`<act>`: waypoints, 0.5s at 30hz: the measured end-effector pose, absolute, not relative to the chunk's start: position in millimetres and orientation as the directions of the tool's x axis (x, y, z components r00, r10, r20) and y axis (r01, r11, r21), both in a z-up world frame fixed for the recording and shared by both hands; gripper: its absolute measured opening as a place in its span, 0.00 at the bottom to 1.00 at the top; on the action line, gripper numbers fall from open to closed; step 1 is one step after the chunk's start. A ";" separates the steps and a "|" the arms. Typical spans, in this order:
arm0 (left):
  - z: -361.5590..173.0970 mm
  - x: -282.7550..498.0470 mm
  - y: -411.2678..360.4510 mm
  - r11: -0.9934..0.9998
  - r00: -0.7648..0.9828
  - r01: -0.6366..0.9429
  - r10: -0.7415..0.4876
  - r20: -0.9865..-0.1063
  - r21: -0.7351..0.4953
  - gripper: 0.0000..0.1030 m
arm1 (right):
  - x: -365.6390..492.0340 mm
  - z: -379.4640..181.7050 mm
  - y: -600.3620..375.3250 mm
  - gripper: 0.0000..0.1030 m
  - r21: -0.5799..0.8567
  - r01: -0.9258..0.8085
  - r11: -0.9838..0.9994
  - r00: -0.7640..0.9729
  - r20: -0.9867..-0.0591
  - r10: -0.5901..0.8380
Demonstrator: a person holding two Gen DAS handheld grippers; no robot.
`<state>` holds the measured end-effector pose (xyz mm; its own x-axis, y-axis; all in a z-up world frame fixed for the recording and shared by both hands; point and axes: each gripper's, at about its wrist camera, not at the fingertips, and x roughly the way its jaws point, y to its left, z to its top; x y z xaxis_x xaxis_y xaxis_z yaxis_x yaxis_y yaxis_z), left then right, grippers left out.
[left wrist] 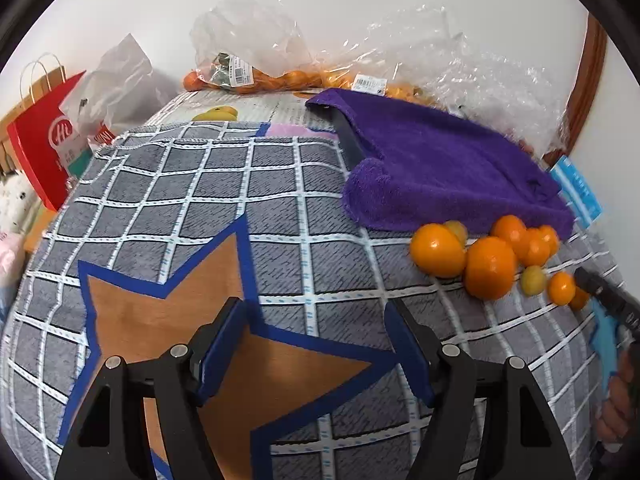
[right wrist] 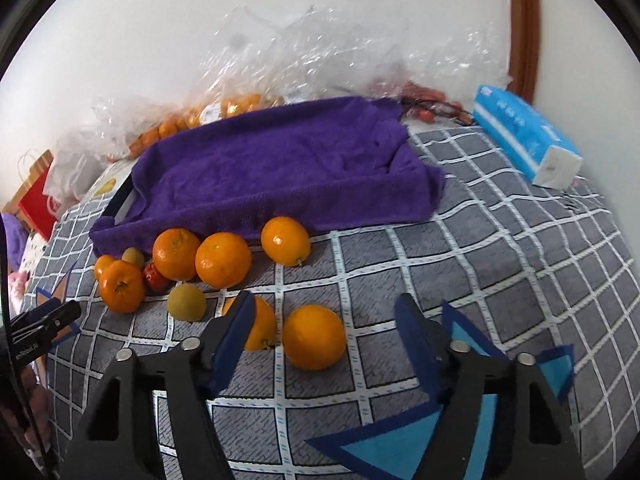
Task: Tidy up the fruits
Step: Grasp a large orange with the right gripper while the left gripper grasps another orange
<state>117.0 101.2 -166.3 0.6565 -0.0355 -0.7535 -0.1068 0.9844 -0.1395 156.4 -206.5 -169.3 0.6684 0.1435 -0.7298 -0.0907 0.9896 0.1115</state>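
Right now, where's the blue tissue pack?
In the right wrist view, the blue tissue pack lies at the far right, beside the purple towel.

My table is covered by a grey checked cloth point(right wrist: 500, 264). On it lie a purple towel point(right wrist: 280, 168), a cluster of loose oranges point(right wrist: 222, 260) just in front of the towel, a blue tissue pack point(right wrist: 524, 136) at the far right, and clear plastic bags point(left wrist: 248, 40) along the wall.
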 end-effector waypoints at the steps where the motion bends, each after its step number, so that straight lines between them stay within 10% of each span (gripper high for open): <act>1: -165.5 115.9 102.3 0.981 0.659 -0.097 -0.062 -0.749 -0.167 0.67 | 155.5 -169.6 -205.7 0.67 0.104 -0.099 0.990 0.669 -0.730 0.144; 15: -162.6 143.3 68.8 0.987 0.635 0.015 -0.133 -0.761 -0.160 0.55 | 140.1 -172.0 -214.8 0.54 0.124 -0.173 0.977 0.661 -0.721 0.209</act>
<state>143.3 68.8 -162.6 0.6354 -0.1332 -0.7606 0.0153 0.9870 -0.1601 140.1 -214.8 -172.0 0.6610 0.2087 -0.7208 -0.1731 0.9771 0.1241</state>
